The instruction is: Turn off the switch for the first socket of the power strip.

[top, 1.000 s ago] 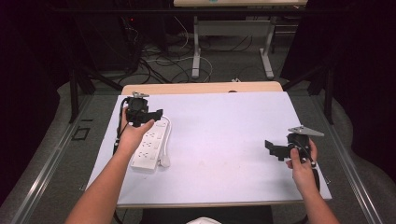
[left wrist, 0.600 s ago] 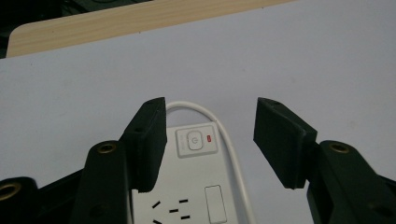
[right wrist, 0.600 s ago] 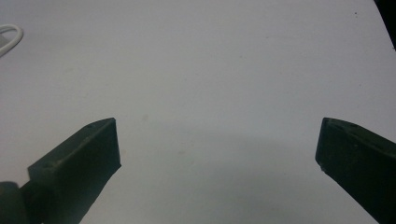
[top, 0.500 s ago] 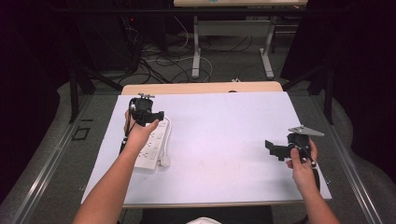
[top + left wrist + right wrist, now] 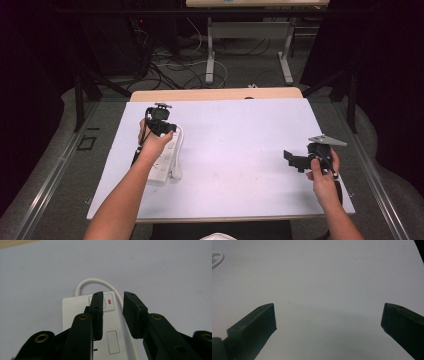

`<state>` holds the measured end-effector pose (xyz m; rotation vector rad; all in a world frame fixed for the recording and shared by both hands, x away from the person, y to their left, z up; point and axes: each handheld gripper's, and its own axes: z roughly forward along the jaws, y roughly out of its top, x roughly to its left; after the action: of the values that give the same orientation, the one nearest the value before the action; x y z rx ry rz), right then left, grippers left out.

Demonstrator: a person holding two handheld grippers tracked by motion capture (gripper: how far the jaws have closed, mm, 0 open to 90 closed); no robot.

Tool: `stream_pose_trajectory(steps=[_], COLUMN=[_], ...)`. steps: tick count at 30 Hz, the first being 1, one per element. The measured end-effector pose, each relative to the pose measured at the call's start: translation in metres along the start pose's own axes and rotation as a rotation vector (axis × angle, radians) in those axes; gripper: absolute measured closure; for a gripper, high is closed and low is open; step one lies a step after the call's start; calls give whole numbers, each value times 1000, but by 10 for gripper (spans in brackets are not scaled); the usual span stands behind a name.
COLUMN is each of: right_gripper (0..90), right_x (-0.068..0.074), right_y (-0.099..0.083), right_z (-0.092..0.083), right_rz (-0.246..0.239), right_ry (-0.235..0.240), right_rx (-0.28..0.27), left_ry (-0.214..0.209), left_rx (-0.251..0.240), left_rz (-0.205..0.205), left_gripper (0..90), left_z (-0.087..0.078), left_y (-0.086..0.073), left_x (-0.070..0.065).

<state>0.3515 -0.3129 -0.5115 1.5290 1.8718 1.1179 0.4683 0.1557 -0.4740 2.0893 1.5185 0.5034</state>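
Note:
A white power strip [image 5: 161, 169] lies lengthwise on the left part of the white table [image 5: 240, 145], its white cord [image 5: 179, 150] looped along its right side. My left gripper [image 5: 161, 122] hovers over the strip's far end. In the left gripper view its jaws [image 5: 113, 296] stand a little apart, with nothing held, above the strip [image 5: 75, 308] beside the switch with a red mark [image 5: 109, 302]; the cord [image 5: 92, 281] arcs out beyond. My right gripper [image 5: 292, 159] is held low at the right side, jaws wide open [image 5: 329, 317] over bare table.
A wooden strip [image 5: 215, 94] borders the table's far edge. Beyond it are table legs and cables on the floor [image 5: 200, 60]. A bit of the white cord [image 5: 217, 260] shows at the far left of the right gripper view.
My left gripper has shifted slightly to the right, over the far end of the power strip. The right gripper has stayed in place.

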Motion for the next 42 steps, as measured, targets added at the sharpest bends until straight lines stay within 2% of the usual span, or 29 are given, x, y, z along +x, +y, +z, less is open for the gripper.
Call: stream_pose_trajectory(steps=[8,13,15,19,22,26,28,30,38,39,41,42], right_gripper=[0,0,0,0,0,0,0,0,0,0,0,0], right_x=[0,0,0,0,0,0,0,1,1,2,2,2], right_y=[-1,-1,-1,-1,-1,-1,-1,-1,-2,-2,-2,-2], right_z=[1,2,1,2,1,2,2,2,2,2,2,2], right_rz=[1,-1,-1,3,6,5,5,10,8,15,16,16], right_ry=[1,-6,1,5,4,6,6,8,8,9,9,9], right_rx=[2,-7,2,5,5,6,5,8,7,8,7,7], left_ry=[24,15,3,6,1,-5,-5,-3,-12,-17,-24,-26], left_rx=[57,86,97,127,135,144,148,163,200,199,209,210], left_rz=[-15,-30,-44,-51,-44,-65,-57,-81,-67,-84,-81,-94], left_gripper=[834,897,898,900,900,900,900,900,900,900,900,900], left_z=[8,9,10,12,12,12,12,13,14,15,15,16], left_y=[0,1,1,0,0,-1,-1,-2,-3,-4,-6,-7], left_x=[2,4,4,3,4,5,6,5,8,7,9,8])
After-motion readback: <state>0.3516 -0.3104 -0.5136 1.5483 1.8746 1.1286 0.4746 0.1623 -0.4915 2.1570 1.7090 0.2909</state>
